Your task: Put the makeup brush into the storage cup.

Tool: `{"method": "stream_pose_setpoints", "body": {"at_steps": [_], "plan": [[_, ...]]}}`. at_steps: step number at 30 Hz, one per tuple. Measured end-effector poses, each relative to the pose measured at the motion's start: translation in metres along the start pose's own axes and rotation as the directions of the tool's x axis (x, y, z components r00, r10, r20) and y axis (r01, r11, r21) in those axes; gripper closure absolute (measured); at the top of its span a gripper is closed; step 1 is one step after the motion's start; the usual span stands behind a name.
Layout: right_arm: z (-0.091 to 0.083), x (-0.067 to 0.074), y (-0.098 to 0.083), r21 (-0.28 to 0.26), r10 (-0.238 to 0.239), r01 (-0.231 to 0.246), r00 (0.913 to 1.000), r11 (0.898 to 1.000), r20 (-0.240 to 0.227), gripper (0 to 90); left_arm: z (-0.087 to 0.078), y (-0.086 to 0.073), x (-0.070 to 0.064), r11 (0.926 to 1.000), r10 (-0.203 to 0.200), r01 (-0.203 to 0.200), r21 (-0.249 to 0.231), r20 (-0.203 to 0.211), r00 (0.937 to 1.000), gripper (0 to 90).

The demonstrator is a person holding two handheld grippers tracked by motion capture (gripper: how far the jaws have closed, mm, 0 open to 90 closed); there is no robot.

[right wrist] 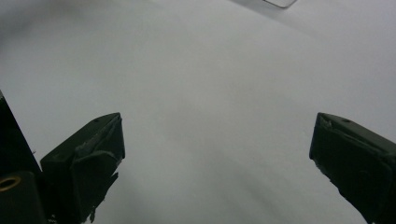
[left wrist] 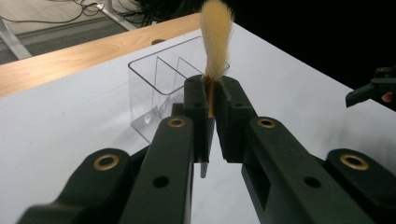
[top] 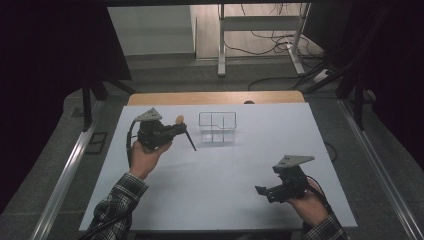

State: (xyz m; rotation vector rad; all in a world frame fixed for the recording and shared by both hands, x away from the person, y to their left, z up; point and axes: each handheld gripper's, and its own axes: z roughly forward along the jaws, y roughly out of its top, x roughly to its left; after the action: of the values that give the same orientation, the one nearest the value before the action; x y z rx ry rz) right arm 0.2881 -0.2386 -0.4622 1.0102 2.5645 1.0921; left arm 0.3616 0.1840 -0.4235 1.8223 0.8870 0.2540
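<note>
The left gripper [top: 176,131] is held above the left part of the table [top: 220,200], toward the far edge. Its jaws are pressed together on a brush [left wrist: 212,56]: they pinch the thin gold handle just under the pale bristles, which stand up above the jaw tips. In the high view the dark end of the handle slants down toward the table.

To the right of it, near the far edge at the middle, stands a clear organizer [top: 217,127] with several compartments. I judge the brush is meant to go into 1 of them.

The risks, as I see them:
- The grip is close to the bristle end, so the long handle may swing or slip in the jaws.
- The organizer looks light; if the handle hits a wall or a divider, the organizer can slide or tip.
- A tilted brush may miss the compartment.

The right gripper [top: 265,190] is near the right front corner, jaws spread and holding nothing, well apart from the organizer, so it cannot steady it.
</note>
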Motion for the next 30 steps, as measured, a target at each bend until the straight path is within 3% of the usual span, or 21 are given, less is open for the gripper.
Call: {"method": "stream_pose_setpoints", "body": {"at_steps": [10, 21, 30], "plan": [[-0.005, -0.006, -0.009, 0.016, 0.015, -0.015, 0.9998, 1.0, 0.016, 3.1, 0.002, 0.008, 0.003, 1.0, 0.007, -0.007, -0.002, -0.018, 0.9998, 84.3], [-0.016, -0.013, -0.018, -0.039, 0.074, -0.073, 0.9969, 0.997, 0.026, 2.8, 0.003, 0.02, 0.007, 0.9997, 0.024, -0.024, -0.001, -0.045, 0.9987, 84.3], [-0.015, -0.013, -0.018, -0.029, 0.077, -0.076, 0.9968, 0.997, 0.023, 2.8, 0.003, 0.034, 0.008, 0.999, 0.04, -0.041, -0.016, -0.056, 0.9977, 84.3]]}}
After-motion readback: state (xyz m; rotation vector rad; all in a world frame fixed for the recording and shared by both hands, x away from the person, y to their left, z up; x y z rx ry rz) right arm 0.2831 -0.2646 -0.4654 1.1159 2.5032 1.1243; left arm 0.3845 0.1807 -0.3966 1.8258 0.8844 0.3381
